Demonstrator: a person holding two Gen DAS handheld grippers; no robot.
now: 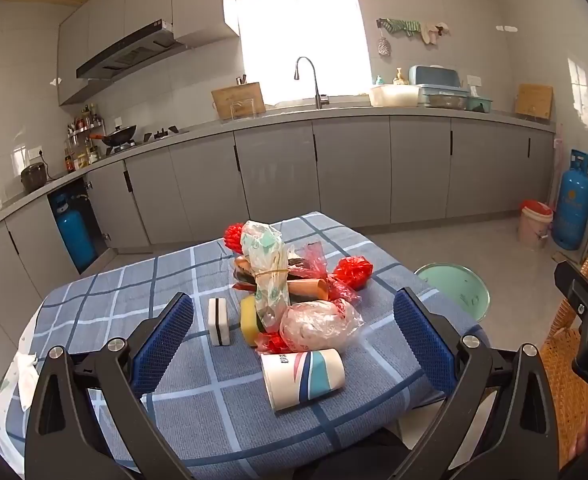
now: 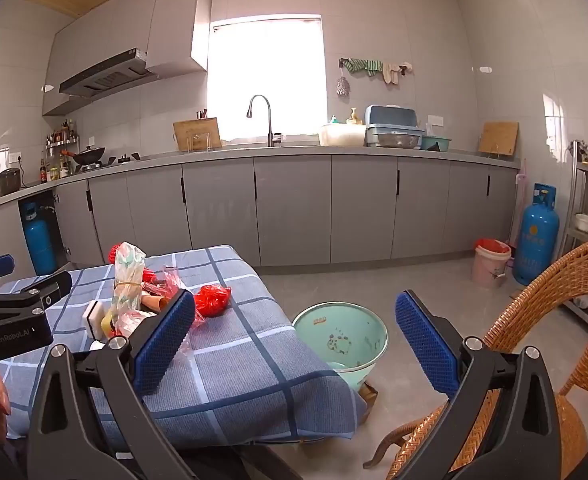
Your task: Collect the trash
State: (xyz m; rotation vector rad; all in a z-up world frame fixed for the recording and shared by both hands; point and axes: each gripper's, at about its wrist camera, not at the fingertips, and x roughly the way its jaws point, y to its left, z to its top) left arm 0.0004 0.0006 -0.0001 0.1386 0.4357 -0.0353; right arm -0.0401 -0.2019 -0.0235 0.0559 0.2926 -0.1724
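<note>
A pile of trash lies on the blue checked tablecloth (image 1: 141,292): a paper cup (image 1: 304,376) on its side nearest me, a clear plastic bag (image 1: 318,326), a tied green-print bag (image 1: 267,272), a yellow sponge (image 1: 249,320), a white sponge (image 1: 217,321) and red net balls (image 1: 353,270). My left gripper (image 1: 294,336) is open above the near table edge, its fingers either side of the pile. My right gripper (image 2: 294,344) is open and empty, off the table's right side, above a mint green bin (image 2: 342,338) on the floor. The pile also shows in the right wrist view (image 2: 133,300).
A wicker chair (image 2: 554,320) stands right of the table. A pink bucket (image 2: 490,260) and a blue gas cylinder (image 2: 536,236) stand by the far right wall. Grey kitchen cabinets (image 2: 294,208) run along the back. A crumpled tissue (image 1: 27,376) lies at the table's left edge.
</note>
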